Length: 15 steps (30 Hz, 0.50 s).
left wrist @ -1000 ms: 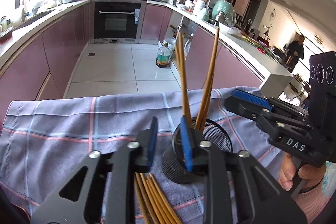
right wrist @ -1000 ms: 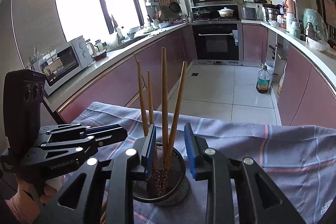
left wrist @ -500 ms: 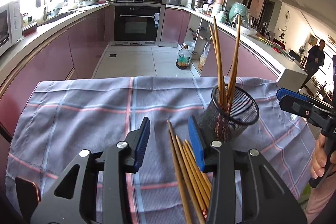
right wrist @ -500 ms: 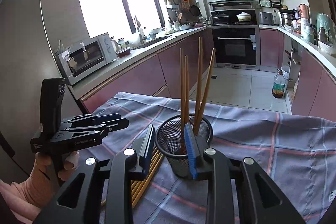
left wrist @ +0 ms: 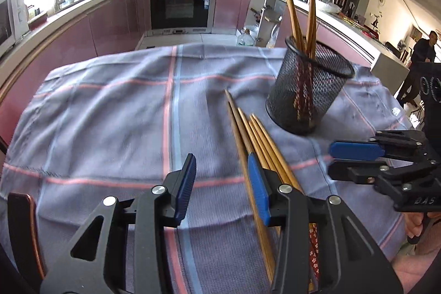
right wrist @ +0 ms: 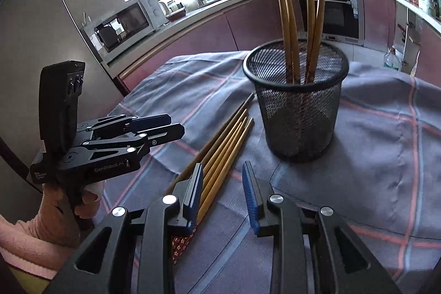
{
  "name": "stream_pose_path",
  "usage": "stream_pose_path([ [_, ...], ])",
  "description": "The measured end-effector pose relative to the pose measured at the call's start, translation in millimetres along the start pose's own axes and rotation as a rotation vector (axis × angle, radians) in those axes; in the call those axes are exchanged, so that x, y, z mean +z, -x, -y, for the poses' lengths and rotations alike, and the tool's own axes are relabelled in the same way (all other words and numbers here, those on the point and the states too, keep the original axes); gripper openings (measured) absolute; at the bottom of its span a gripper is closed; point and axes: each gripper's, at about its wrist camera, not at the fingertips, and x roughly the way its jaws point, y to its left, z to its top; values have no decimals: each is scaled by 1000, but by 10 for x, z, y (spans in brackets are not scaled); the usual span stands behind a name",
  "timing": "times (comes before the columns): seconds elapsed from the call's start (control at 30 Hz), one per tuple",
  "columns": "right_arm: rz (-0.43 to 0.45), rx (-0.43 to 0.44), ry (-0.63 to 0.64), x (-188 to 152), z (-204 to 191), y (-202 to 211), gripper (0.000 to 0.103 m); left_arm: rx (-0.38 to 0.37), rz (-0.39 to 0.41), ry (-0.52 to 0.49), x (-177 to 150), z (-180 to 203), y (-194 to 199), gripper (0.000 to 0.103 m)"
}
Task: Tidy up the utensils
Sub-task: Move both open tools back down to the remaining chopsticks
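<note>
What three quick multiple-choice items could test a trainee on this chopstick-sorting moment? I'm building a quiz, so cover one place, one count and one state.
1. Where do the loose chopsticks lie relative to the mesh cup?
A. Inside it
B. On the cloth beside it
C. On the kitchen counter

2. How many chopsticks stand in the mesh cup?
A. One
B. Four
C. Nine

3. What do the jaws of the right gripper hold?
A. Nothing; they stand open
B. The mesh cup
C. A spoon

Answers:
1 B, the loose chopsticks lie flat on the checked cloth next to the cup's base.
2 B, four chopsticks rise above the rim in the right wrist view.
3 A, only cloth shows between the blue pads.
</note>
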Motion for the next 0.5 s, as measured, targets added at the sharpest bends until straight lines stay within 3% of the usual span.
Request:
stream_pose_path([
  [0.5,-51,-22,-53,-26,-28,-313,27,-22,-64,-29,-119,117,-182,38],
])
